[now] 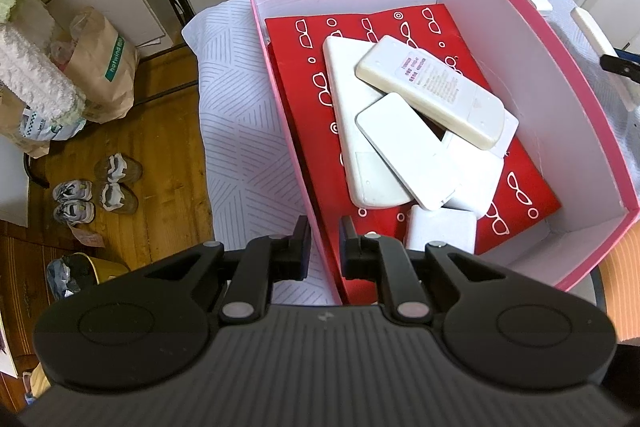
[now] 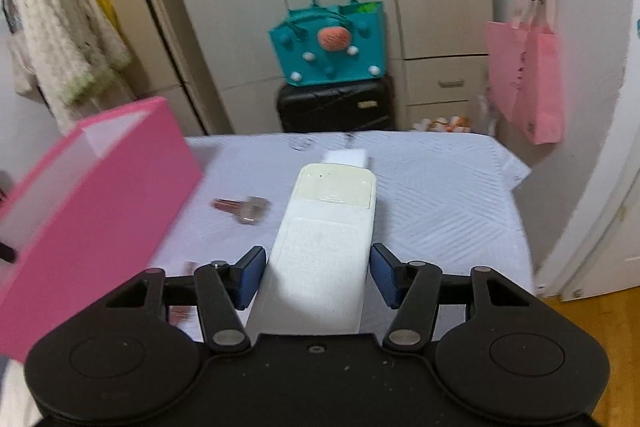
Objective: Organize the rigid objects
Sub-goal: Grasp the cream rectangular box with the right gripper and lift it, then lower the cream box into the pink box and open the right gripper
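A pink box (image 1: 520, 67) stands on the white-clothed table, lined with a red sheet printed with glasses (image 1: 304, 99). Inside lie a cream remote (image 1: 432, 91), a flat white remote (image 1: 404, 151), a long white one (image 1: 352, 131) and a small white block (image 1: 440, 231), piled loosely. My left gripper (image 1: 325, 251) is shut on the box's near left wall. My right gripper (image 2: 318, 275) is shut on a white remote (image 2: 324, 247), which it holds above the table, to the right of the pink box (image 2: 92, 203). Its blue pads (image 2: 252, 275) press the remote's sides.
On the cloth (image 2: 440, 195) lie a small white block (image 2: 346, 157) and a rose-and-silver tube (image 2: 244, 209). Behind the table stand a black suitcase (image 2: 336, 107) with a teal bag (image 2: 332, 47) on it; a pink paper bag (image 2: 528, 75) hangs at right. Shoes (image 1: 96, 191) sit on the floor.
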